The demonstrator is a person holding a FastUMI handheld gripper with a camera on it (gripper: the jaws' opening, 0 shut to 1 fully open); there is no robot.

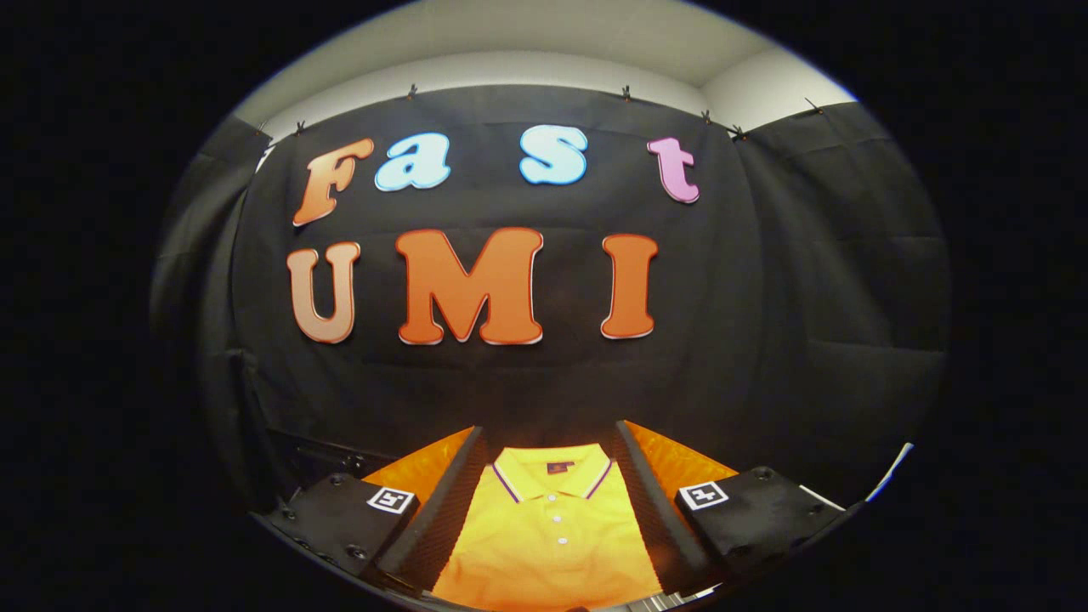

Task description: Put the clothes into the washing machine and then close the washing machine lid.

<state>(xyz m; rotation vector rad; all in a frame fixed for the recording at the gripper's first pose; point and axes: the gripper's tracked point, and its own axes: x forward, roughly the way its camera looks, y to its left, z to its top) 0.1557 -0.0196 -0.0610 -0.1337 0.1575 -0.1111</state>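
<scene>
Overhead, the hand-held gripper point(548, 501) hangs released, its fingers spread either side of a folded yellow polo shirt point(548, 535) on an orange worktop point(680, 463), likely poised to descend and pinch it.

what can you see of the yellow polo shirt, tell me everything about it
The yellow polo shirt lies flat, front side up, its collar pointing away from the gripper. The collar is folded down, with thin dark and white striping along its edge and a small label inside the neck. Three white buttons run down a closed placket. The fabric looks like a soft knit, smooth and unwrinkled. It lies between the open fingers, which flank it on both sides; whether they touch it cannot be told. Its sleeves and hem are hidden.
</scene>
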